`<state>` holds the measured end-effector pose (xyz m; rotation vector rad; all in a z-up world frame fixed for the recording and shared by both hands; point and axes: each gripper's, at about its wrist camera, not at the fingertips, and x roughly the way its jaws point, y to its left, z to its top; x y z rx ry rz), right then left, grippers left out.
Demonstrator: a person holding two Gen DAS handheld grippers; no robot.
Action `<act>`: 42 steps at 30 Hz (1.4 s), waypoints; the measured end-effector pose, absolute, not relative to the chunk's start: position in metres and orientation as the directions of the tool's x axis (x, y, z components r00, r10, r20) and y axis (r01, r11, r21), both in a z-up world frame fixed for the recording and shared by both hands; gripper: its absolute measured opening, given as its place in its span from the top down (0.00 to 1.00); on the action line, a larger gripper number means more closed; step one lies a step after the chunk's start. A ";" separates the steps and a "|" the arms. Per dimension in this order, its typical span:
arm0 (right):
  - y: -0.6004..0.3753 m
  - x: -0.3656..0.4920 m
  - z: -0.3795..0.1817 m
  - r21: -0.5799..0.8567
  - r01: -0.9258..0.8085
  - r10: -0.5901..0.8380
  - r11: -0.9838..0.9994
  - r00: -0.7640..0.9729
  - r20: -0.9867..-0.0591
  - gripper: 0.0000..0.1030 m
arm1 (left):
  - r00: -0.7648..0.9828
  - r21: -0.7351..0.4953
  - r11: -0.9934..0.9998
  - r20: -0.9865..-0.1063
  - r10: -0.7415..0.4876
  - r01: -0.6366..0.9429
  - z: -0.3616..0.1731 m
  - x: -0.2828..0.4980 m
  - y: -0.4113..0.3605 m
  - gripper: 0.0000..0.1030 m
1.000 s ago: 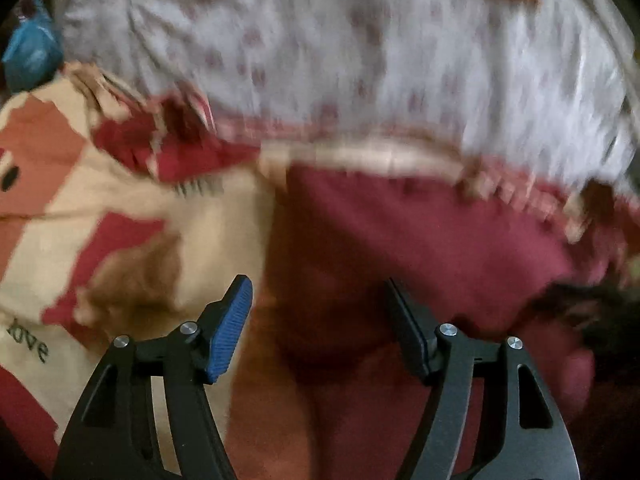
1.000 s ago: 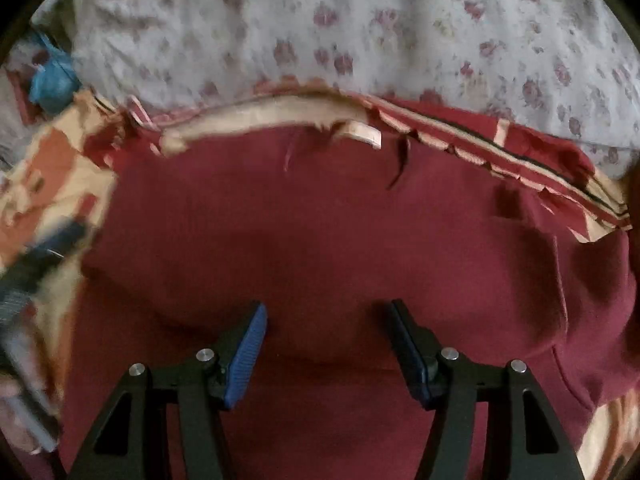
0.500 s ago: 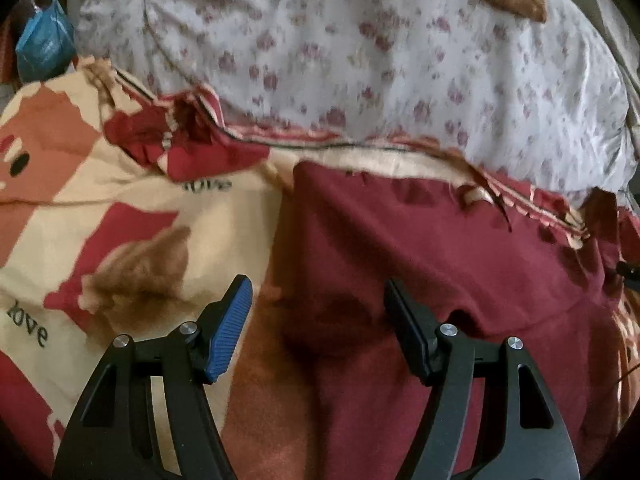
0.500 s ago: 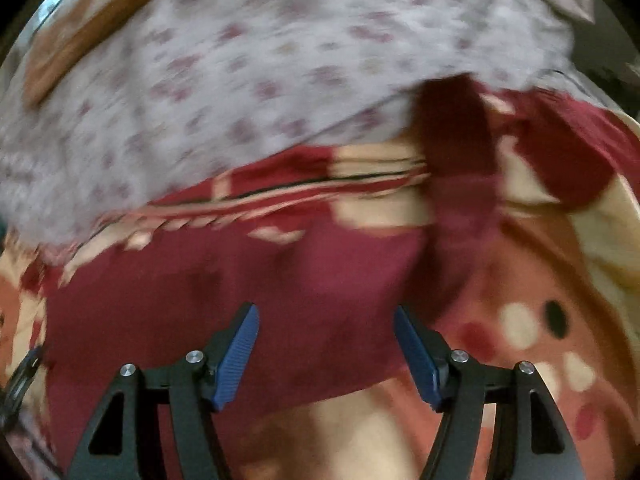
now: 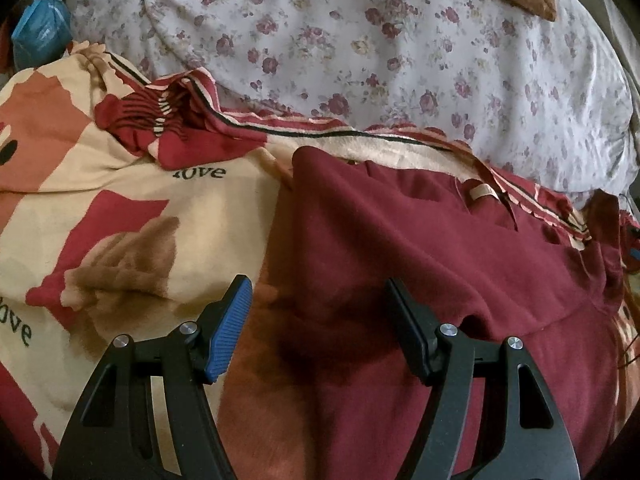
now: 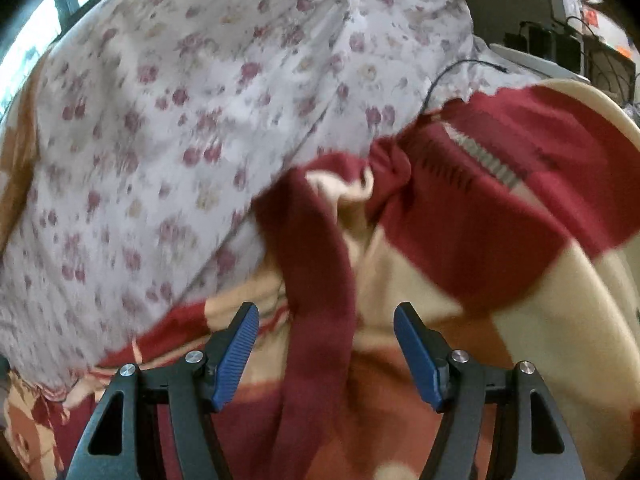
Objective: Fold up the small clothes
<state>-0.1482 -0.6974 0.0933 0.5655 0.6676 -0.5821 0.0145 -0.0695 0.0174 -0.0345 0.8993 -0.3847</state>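
Observation:
A dark red garment (image 5: 420,248) lies spread on a cream, red and brown blanket (image 5: 120,216), with a small cream label near its far edge. My left gripper (image 5: 316,312) is open and empty, hovering over the garment's left edge. In the right wrist view a long narrow sleeve (image 6: 316,280) of the same dark red garment runs away from me between the fingers of my right gripper (image 6: 326,344), which is open and empty above it.
A white quilt with small red flowers (image 5: 360,40) lies bunched behind the blanket, also in the right wrist view (image 6: 160,140). A blue bag (image 5: 36,32) sits at far left. A desk with cables (image 6: 560,52) stands at far right.
My right gripper has swung right, from over the garment's body to over its sleeve. My left gripper has settled near the garment's left edge. Both stayed open.

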 end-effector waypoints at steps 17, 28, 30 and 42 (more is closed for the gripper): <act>-0.712 -0.109 0.070 0.233 0.646 -0.289 0.727 0.595 -0.750 0.93 | 0.542 -0.199 0.928 -0.765 -0.347 0.313 0.012 0.021 -0.070 0.33; -0.560 -0.123 0.167 0.426 0.209 0.101 0.880 0.795 -0.598 0.94 | 0.616 -0.266 0.910 -0.672 -0.412 0.319 0.046 0.008 -0.052 0.33; -0.506 -0.104 0.168 0.429 0.097 0.199 0.898 0.780 -0.594 0.94 | 0.616 -0.304 0.890 -0.643 -0.455 0.340 0.052 0.004 -0.049 0.33; -0.298 -0.037 0.019 0.458 -0.057 0.423 0.887 0.495 -0.759 0.80 | 0.516 -0.385 0.813 -0.633 -0.576 0.436 0.049 0.006 -0.057 0.33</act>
